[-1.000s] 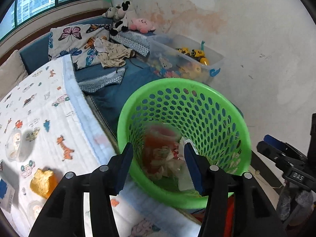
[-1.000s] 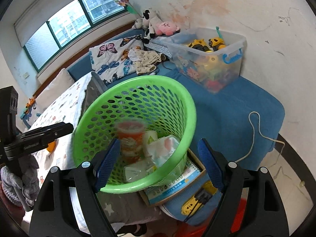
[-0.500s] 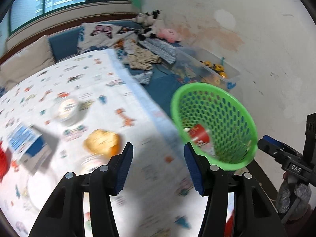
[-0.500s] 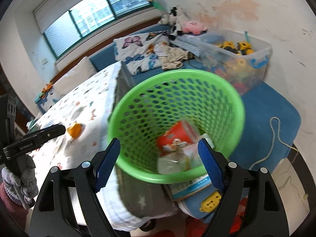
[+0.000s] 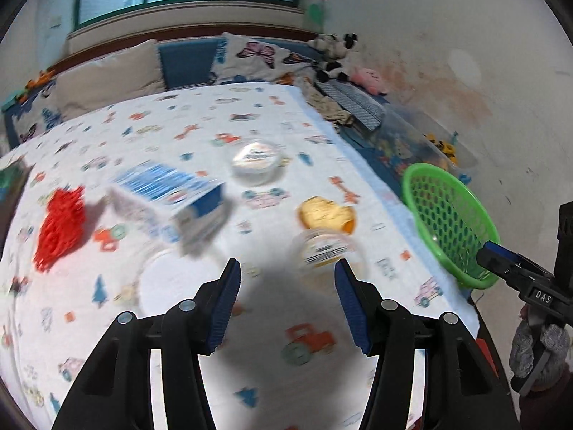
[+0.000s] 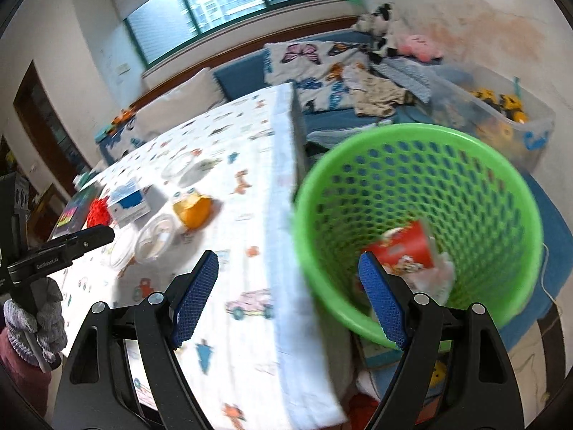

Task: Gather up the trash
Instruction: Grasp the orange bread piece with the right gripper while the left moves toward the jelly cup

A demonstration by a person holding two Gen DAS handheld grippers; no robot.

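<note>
The clear lidded cup (image 5: 324, 252) with the yellow-labelled top is the piece of trash set closest ahead of the left gripper (image 5: 286, 301); it is found on the bench (image 5: 250, 114), just beyond and slightly to the right of the gap between the blue pads, touching or nearly touching the crumpled orange wrapper (image 5: 327, 215) behind it. Because the cup is round, no long axis has to be matched, and it could be taken from either side. Farther out, a second round lidded container (image 5: 256, 161) is seen toward the middle of the bench, a blue-and-white carton (image 5: 172, 204) is lying to the left with its long axis running left to right, and a red mesh-like bundle (image 5: 59, 229) is placed near the left edge; motion blur leaves its material uncertain.

The left gripper is held wide apart and empty over the bench. The right gripper (image 6: 290, 301) is likewise spread wide and carries nothing; it is aimed across the bench edge, with the green perforated basket (image 6: 465, 165) ahead on its right, just off the bench corner. A red cup (image 6: 401, 247) and pale wrappers are already lying inside the basket.

The left gripper is judged the nearer one to the lidded cup, so a short advance forward and rightward would probably be needed.
</note>
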